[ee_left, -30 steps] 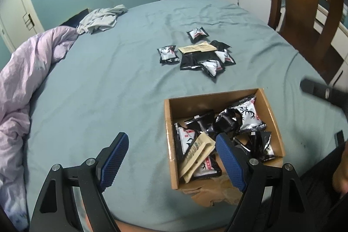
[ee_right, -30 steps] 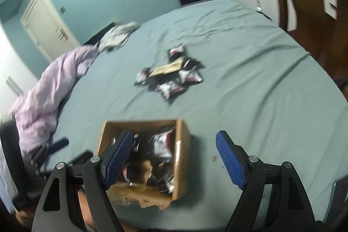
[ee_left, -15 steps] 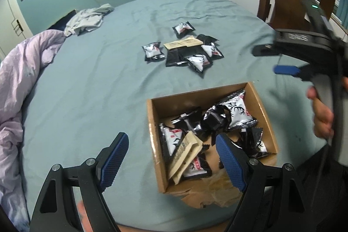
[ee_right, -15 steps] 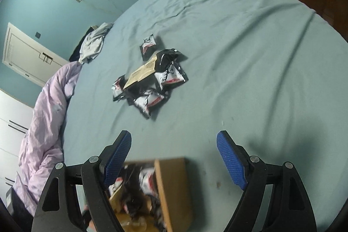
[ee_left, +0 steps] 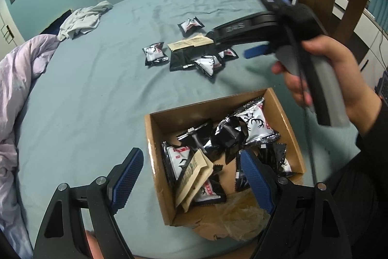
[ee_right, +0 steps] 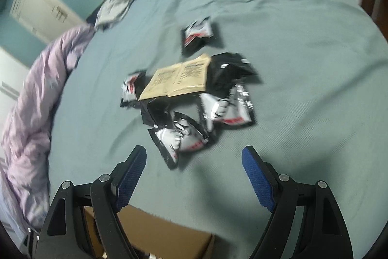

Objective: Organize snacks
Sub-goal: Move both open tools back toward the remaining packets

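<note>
Right gripper [ee_right: 194, 174] swung from above cardboard box [ee_left: 286, 113] out over loose snack packets [ee_right: 194, 98] on bed sheet [ee_right: 303, 69], jaws spread, empty | left gripper [ee_left: 191, 176] held spread over box's left wall, empty | next pick judged imminent | packets mid-bed, well clear of edges, room all round.

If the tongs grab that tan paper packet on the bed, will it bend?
Probably. The tan packet looks thin and flat, draped over the black packets, so it likely flexes. It seems light. Its matte paper may slip less than foil.
</note>
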Demonstrator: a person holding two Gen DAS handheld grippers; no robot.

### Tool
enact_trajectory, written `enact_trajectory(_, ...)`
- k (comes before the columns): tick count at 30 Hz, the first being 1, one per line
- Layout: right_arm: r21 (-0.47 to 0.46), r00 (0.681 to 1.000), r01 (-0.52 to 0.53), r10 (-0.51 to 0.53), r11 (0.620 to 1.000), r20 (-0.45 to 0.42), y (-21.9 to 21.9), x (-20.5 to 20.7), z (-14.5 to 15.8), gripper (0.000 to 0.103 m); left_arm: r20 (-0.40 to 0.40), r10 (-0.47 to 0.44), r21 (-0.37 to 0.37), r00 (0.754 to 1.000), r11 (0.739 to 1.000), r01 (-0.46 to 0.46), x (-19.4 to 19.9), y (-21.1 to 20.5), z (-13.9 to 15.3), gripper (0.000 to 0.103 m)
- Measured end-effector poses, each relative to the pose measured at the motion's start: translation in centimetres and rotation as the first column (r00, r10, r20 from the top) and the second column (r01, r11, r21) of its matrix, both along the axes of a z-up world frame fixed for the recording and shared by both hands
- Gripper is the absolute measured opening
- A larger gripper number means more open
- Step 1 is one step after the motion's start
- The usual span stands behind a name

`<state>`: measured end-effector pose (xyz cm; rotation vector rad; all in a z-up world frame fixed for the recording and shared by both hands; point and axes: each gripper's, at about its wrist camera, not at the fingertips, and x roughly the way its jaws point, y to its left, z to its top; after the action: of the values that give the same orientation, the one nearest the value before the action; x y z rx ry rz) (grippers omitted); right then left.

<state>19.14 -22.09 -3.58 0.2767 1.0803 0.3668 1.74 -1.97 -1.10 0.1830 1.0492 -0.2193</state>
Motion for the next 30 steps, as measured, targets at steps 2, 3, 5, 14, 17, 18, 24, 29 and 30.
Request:
enact_trajectory(2, -0.049, 0.998, -0.055, 0.054, 0.997, -0.028, 1.2, 1.3, -0.7, 0.081, -0.007, -0.003, 0.006, 1.0, 1.0, 0.003, 0.2, -0.1, -0.1, 0.083)
enact_trajectory(3, -0.084, 0.996, -0.081, 0.077, 0.993, -0.045, 1.8, 2.0, -1.1, 0.081, -0.011, -0.004, 0.007, 1.0, 1.0, 0.004, 0.3, -0.1, -0.2, 0.083)
enact_trajectory(5, -0.145, 0.992, -0.117, 0.108, 0.983, -0.07, 3.2, 3.1, -1.9, 0.081, -0.028, -0.008, -0.001, 1.0, 1.0, 0.008, 0.4, 0.0, -0.4, 0.083)
enact_trajectory(14, -0.229, 0.98, -0.198, 0.188, 0.953, -0.062, 6.0, 4.9, -3.2, 0.054, -0.044, 0.027, -0.03, 0.999, 0.999, -0.028, 0.9, 0.6, -0.7, 0.083)
enact_trajectory(17, -0.292, 0.983, -0.183, 0.175, 0.939, -0.053, 6.4, 4.4, -3.1, 0.032, -0.023, 0.043, -0.039, 0.999, 0.998, -0.044, 0.7, 0.8, -0.4, 0.083)
enact_trajectory(18, -0.296, 0.984, -0.18, 0.174, 0.938, -0.046, 6.5, 3.9, -2.8, 0.032, -0.017, 0.047, -0.04, 0.999, 0.998, -0.048, 0.7, 0.9, -0.4, 0.083)
enact_trajectory(24, -0.171, 0.994, -0.087, 0.096, 0.981, 0.043, 4.6, 0.2, 0.9, 0.031, 0.002, 0.054, -0.054, 0.999, 0.997, -0.054, 0.6, 1.2, 0.0, 0.083)
enact_trajectory(29, -0.012, 0.996, 0.068, -0.068, 0.998, 0.059, 0.7, -6.9, 3.4, 0.031, -0.107, 0.124, -0.185, 0.986, 0.972, -0.143, 3.0, 3.0, 0.0, 0.083)
enact_trajectory(30, 0.01, 0.994, 0.078, -0.078, 0.997, 0.07, 0.2, -8.2, 3.8, 0.031, -0.121, 0.127, -0.186, 0.985, 0.971, -0.148, 3.6, 3.2, 0.0, 0.083)
